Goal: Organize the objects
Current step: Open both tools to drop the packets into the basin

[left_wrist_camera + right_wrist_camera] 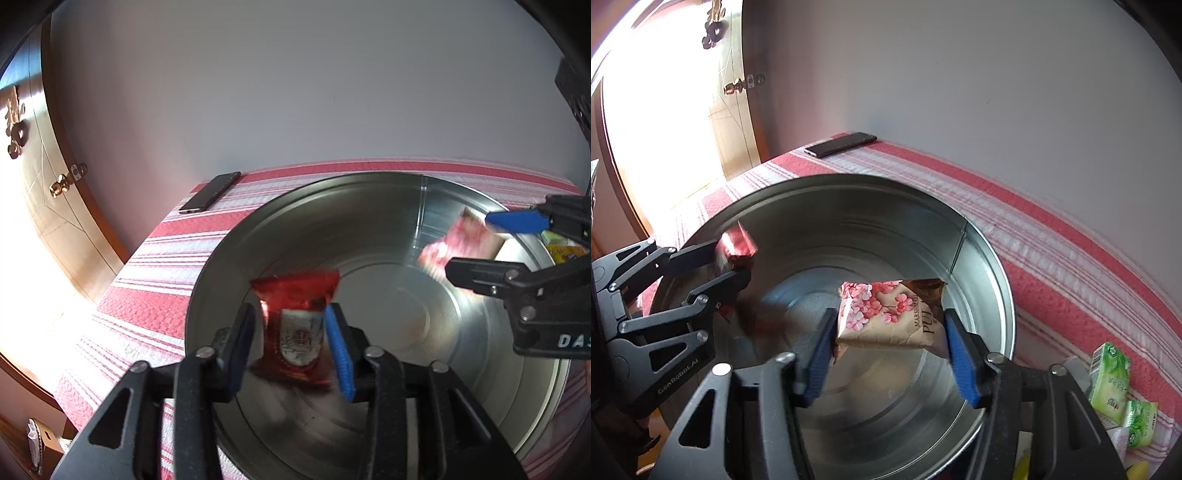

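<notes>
Gleaming dully, a round galvanised-metal tub (pixel 388 229) with a smooth wall, one vertical seam and ribbed concentric rings on its floor sits on a woven cloth (pixel 147 280) striped red and white.

A glossy red foil packet (pixel 295 325), crinkled, with a pale round label, sits between the two fingers of the left gripper (pixel 291 343). The blue ribbed pad (pixel 340 354) on the right finger touches its right edge; the dark left finger lies just beside its left edge, so the packet looks pinched, held above the near left part of the tub's floor. From the right wrist view the same gripper (pixel 735 258) reaches in over the tub's left rim, nearly level, the red packet (pixel 737 245) blurred at its tips.

A tan paper-like pouch (pixel 890 317) printed with pink blossoms and brown lettering is held by the right gripper (pixel 890 350), blue pads against its left and right edges, fingers pressed onto it. It hangs over the tub's interior, right of centre. In the left wrist view this gripper (pixel 476 251) comes in from the right, tilted slightly down, with the pouch (pixel 458 247) blurred.

A flat dark phone (pixel 210 192) lies on the far left of the cloth by the plain wall. Green cartons (pixel 1108 384) stand near right, outside the tub. A wooden door (pixel 55 206) with a brass knob is at far left.
</notes>
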A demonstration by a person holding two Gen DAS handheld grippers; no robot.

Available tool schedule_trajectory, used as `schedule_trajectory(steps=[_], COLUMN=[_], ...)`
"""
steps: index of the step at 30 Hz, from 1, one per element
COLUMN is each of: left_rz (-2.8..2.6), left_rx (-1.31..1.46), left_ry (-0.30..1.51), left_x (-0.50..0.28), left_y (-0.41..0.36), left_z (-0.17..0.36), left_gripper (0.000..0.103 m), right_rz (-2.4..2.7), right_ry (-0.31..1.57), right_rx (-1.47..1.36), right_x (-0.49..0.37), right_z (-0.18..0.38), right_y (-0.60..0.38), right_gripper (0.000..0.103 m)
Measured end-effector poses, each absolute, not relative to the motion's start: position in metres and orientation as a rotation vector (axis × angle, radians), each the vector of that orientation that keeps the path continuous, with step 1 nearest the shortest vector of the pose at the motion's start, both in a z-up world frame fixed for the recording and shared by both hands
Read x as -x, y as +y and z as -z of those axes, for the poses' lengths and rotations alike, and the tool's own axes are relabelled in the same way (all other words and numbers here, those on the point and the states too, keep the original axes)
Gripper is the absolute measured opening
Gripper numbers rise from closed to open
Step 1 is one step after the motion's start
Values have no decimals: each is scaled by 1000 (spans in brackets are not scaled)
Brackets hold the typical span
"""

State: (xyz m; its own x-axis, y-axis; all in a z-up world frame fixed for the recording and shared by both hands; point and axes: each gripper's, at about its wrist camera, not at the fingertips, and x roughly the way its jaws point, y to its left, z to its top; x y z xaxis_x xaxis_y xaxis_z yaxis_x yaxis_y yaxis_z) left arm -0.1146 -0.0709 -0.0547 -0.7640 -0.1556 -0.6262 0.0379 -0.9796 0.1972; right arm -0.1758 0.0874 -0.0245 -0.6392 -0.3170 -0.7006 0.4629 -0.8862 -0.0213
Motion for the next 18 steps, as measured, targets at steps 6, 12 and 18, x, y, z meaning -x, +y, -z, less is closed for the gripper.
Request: schedule_trajectory(steps=[6, 12, 18], left_rz=[2846, 2856, 2892], left_rx=[-986, -958, -890], left_ry=[-276, -264, -194], left_x=[107, 98, 77], left_y=[-67, -63, -57], left_z=[50, 43, 32], left_gripper=[73, 84, 90], right_rz=[2529, 2553, 2564], right_ry=[273, 223, 205], right_rx=[-968, -943, -878], right_x=[168, 156, 128], right_z=[16, 7, -5], right_y=[93, 107, 129], right_gripper=[72, 73, 73])
